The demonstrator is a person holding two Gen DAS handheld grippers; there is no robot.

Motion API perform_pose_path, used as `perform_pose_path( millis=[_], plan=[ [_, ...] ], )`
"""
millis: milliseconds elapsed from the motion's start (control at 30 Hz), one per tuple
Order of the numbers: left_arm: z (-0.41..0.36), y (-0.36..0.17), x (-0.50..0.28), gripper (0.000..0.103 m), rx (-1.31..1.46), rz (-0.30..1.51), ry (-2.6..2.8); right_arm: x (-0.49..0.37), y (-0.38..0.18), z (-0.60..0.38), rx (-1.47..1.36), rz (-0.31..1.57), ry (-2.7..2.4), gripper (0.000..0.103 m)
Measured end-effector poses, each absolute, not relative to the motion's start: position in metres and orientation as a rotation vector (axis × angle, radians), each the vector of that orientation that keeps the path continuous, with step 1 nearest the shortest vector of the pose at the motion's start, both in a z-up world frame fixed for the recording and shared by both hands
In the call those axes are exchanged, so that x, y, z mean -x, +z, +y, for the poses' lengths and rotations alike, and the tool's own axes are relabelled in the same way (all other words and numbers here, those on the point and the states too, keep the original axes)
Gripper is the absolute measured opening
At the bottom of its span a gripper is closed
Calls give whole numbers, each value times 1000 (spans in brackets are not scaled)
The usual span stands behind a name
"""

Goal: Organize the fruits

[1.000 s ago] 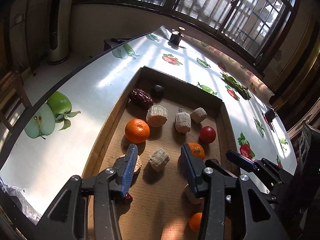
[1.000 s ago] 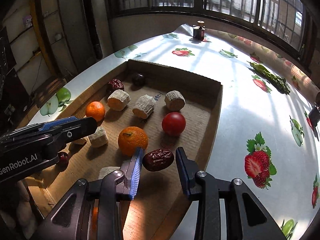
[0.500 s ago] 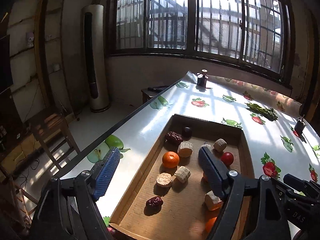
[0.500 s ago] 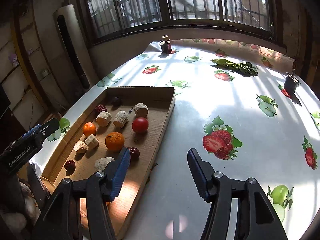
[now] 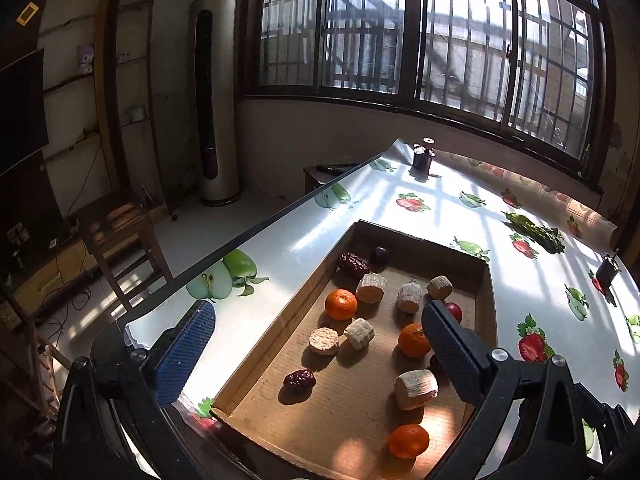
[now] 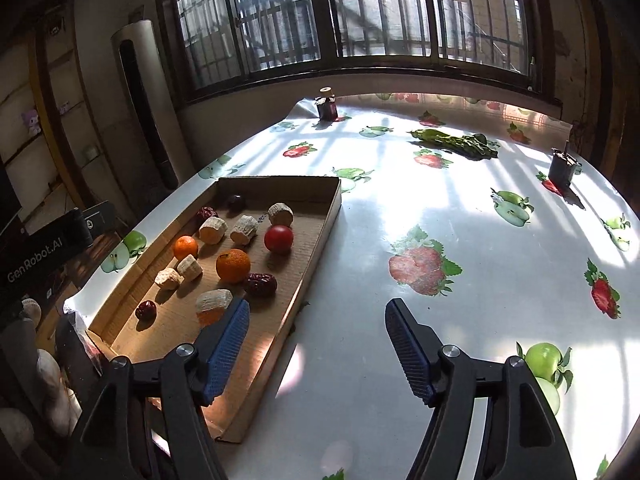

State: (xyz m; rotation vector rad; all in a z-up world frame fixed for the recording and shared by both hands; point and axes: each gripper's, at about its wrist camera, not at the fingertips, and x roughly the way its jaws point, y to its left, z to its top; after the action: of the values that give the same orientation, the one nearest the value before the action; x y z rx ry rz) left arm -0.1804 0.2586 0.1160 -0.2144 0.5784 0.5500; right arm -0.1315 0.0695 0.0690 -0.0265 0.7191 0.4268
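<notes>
- Hovering w/ nothing held: left gripper (image 5: 316, 354) jaws have just been opening, now wide apart; right gripper (image 6: 316, 354) jaws also just been opening, apart, empty.
- Fruits lie in cardboard tray (image 6: 320, 224), ahead of the left gripper, left of right's jaws; left hand nearer.
- Nearest orange (image 5: 409, 440) low in left view; tomato (image 5: 455, 311) partly hidden behind the finger.
- Far-corner dark fruit (image 6: 236, 201) hard to ID.
</notes>
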Motion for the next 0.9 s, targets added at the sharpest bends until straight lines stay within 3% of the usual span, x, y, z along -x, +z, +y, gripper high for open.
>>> perform_pose_path(
  millis=[400,900],
  plan=[
    [236,119,188,103,124,520,577,135,66,69,28,718,437,78],
    [248,107,177,103,193,606,489,140,62,87,105,711,427,82]
  ],
)
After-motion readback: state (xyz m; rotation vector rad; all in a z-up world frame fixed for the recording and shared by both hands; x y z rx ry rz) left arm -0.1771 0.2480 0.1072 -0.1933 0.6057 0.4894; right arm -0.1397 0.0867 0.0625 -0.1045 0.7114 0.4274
